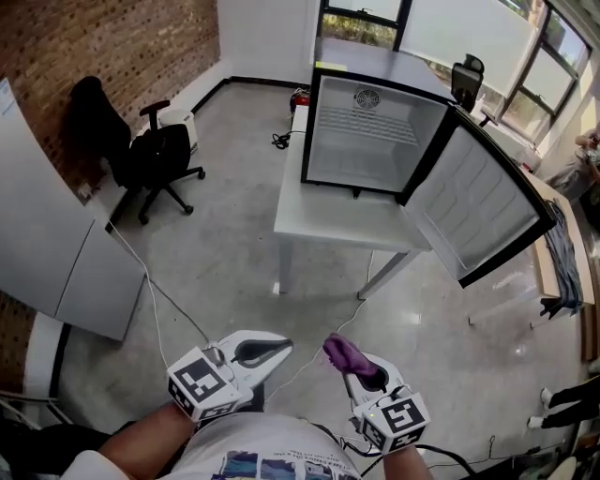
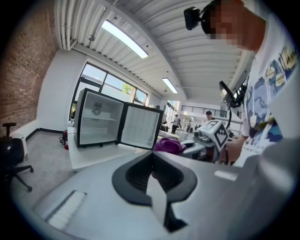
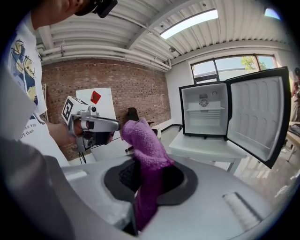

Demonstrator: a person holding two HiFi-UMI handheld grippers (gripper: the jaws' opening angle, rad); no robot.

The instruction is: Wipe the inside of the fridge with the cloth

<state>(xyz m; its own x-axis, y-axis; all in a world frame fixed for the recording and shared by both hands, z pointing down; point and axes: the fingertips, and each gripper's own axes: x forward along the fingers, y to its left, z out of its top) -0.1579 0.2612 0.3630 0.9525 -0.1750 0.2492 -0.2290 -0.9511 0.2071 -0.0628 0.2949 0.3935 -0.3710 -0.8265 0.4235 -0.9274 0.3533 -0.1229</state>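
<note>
brick wall | concrete flr | blk office chair | wht table | windows | strip lights

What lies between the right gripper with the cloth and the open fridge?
Head view: between the right gripper, shut on the purple cloth, and the fridge lies bare concrete floor crossed by a thin cable, then the front of the white table.
</note>
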